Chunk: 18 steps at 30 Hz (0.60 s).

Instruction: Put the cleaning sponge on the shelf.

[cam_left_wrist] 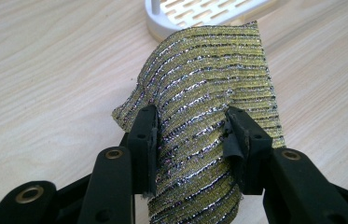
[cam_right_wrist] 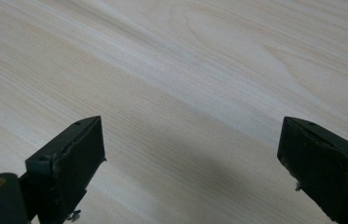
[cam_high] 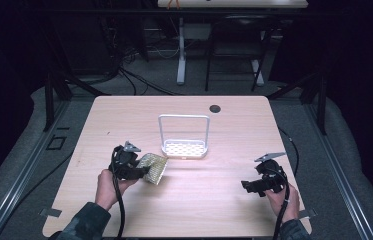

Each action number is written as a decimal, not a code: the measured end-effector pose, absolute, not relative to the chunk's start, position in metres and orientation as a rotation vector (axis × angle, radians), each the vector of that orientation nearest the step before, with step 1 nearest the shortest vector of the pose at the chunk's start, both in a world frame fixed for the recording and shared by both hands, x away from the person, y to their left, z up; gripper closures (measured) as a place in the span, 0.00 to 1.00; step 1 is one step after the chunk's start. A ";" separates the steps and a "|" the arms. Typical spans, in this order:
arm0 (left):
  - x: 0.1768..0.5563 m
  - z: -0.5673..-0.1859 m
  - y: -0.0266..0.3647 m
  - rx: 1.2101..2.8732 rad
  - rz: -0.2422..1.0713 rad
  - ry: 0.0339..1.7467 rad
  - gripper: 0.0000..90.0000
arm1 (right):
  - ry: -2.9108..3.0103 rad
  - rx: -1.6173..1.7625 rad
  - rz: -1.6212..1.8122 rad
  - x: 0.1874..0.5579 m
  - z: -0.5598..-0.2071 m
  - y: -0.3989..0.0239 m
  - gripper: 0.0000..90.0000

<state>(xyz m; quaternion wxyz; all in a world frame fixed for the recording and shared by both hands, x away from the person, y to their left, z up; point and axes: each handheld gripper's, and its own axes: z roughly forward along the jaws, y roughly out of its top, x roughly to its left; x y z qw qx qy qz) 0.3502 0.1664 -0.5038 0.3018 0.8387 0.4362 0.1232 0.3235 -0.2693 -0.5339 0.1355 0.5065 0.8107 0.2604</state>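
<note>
1. Table (cam_high: 184, 200): a pale wood-grain top with rounded corners is seen from above; a small dark round spot (cam_high: 215, 108) is set near its far edge.

2. Rack (cam_high: 184, 148): a small white slotted tray with a tall wire loop handle is stood upright near the middle of the table. Its slotted base (cam_left_wrist: 199, 11) is also seen at the top of the left gripper view.

3. Cloth (cam_left_wrist: 209, 107): a piece of yellow-green fabric shot through with silvery and dark metallic stripes. In the high view it (cam_high: 154, 167) is located just in front of and to the left of the rack, its far edge close to the rack's base. It is held partly raised and bent, a fold being formed between the jaws.

4. Left gripper (cam_high: 141, 172): held in the person's left hand (cam_high: 109, 186). In its own view (cam_left_wrist: 191, 140) the two black jaws are closed partway, with the cloth pinched between them; the pads are pressed into the fabric on either side.

5. Right gripper (cam_high: 246, 186): held in the person's right hand (cam_high: 281, 200) at the near right of the table, well apart from cloth and rack. In its own view (cam_right_wrist: 190, 154) the jaws are spread wide over bare wood, and nothing is held between them.
</note>
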 end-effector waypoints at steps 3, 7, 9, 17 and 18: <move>0.351 -0.503 0.163 2.230 0.330 1.143 0.65 | 2.354 1.454 0.745 0.323 -0.532 -0.267 0.08; 0.351 -0.502 0.158 2.221 0.328 1.143 0.65 | 2.351 1.458 0.760 0.323 -0.534 -0.267 0.08; 0.352 -0.501 0.156 2.226 0.326 1.135 0.65 | 2.360 1.460 0.753 0.323 -0.534 -0.267 0.08; 0.354 -0.498 0.141 2.224 0.322 1.108 0.65 | 2.351 1.454 0.753 0.322 -0.533 -0.268 0.08; 0.354 -0.498 0.139 2.230 0.321 1.100 0.65 | 2.352 1.455 0.752 0.322 -0.532 -0.269 0.08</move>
